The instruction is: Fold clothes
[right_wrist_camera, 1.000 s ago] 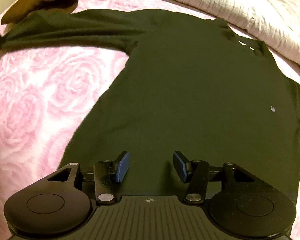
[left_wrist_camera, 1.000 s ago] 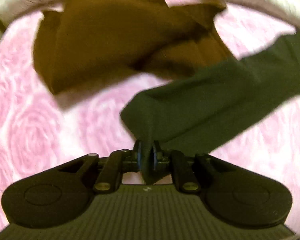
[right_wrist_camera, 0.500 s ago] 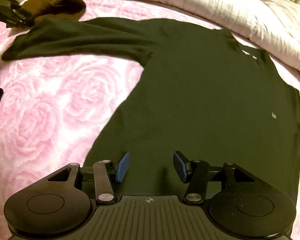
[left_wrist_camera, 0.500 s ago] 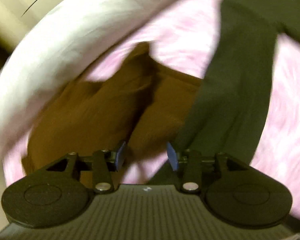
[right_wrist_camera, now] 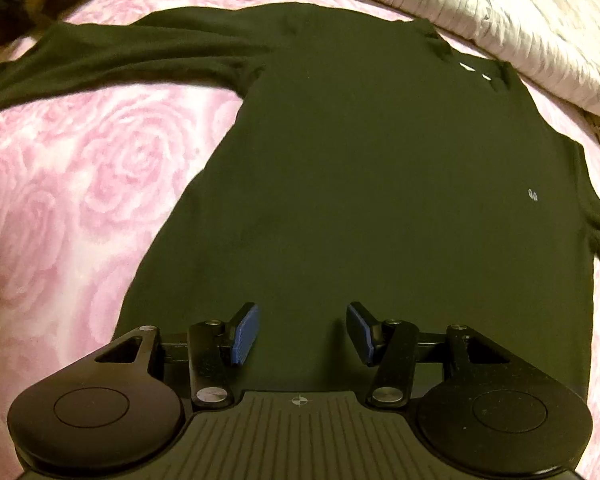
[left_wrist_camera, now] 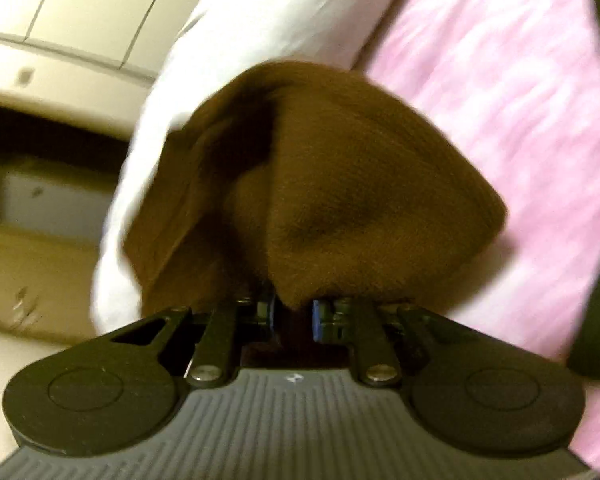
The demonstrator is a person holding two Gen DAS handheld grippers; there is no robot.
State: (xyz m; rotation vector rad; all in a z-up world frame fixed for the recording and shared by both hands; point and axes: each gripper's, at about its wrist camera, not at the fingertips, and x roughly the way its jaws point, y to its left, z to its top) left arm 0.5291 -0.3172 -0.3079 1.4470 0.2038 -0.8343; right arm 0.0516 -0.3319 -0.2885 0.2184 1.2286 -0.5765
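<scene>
While right tongs (right_wrist_camera: 302, 332) gape over flat dark-green long-sleeved sweater (right_wrist_camera: 360, 184), left tongs (left_wrist_camera: 293, 316) pinch bunched brown fleece garment (left_wrist_camera: 320, 200).

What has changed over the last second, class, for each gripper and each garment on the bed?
The left gripper let go of the dark shirt's sleeve, swung over to the brown garment and closed on it. The right gripper stayed open above the shirt's hem; the shirt remains spread on the pink bedspread.
</scene>
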